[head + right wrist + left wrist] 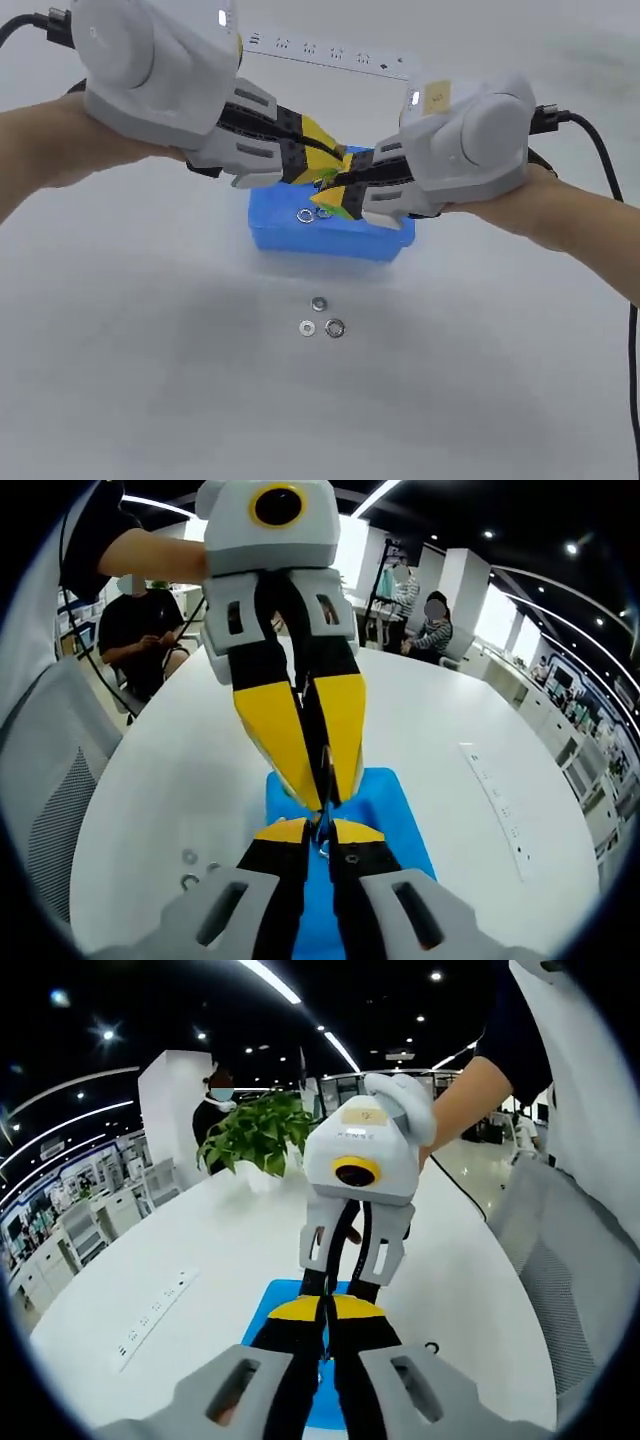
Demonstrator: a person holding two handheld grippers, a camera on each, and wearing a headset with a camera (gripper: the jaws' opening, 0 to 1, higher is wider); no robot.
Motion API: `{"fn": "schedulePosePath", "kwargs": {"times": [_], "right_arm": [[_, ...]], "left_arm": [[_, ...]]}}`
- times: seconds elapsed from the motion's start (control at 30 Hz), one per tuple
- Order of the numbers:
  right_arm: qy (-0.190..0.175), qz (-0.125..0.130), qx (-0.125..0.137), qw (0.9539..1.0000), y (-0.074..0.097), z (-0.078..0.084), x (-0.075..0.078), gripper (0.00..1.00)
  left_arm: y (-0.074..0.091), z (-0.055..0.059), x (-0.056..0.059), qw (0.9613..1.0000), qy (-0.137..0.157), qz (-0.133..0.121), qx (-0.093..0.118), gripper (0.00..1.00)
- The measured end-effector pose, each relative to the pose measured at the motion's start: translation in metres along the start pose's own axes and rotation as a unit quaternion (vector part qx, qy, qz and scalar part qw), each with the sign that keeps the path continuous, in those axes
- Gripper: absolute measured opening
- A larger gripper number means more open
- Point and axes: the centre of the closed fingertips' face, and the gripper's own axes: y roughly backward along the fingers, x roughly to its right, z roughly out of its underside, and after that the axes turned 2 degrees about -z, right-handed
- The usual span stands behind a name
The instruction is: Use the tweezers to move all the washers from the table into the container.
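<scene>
Head view: my left gripper (324, 178) and right gripper (337, 192) tip to tip, black jaws with yellow ends, above blue rectangular container (330, 240). Two flat metal ring washers (305, 215) inside; three more on smooth white table (150, 380), just in front.

Left gripper view: my jaws nearly closed on thin tweezers (325, 1335), container (272, 1302) below.

Right gripper view: my jaws pinched close, tiny glint between tips, too small to name. Table washers (190, 858) off to view's left.

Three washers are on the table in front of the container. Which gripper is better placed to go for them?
Probably right, by a small margin: the right gripper has its tips slightly nearer the washers, and its own view shows them.
</scene>
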Motion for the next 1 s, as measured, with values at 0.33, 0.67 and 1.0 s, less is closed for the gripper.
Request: {"fn": "schedulePosePath", "kwargs": {"times": [0.33, 0.67, 1.0], "right_arm": [[0.002, 0.007, 0.009, 0.9999, 0.008, -0.010, -0.002, 0.12], [-0.008, 0.021, -0.013, 0.9997, 0.019, -0.005, -0.003, 0.27], [-0.023, 0.053, 0.021, 0.9981, 0.046, -0.023, -0.003, 0.30]], "left_arm": [[0.006, -0.010, 0.002, 0.9998, -0.004, -0.015, 0.009, 0.05], [0.018, -0.017, 0.002, 0.9985, 0.011, -0.049, 0.022, 0.05], [0.040, -0.035, 0.007, 0.9956, 0.024, -0.077, 0.048, 0.05]]}}
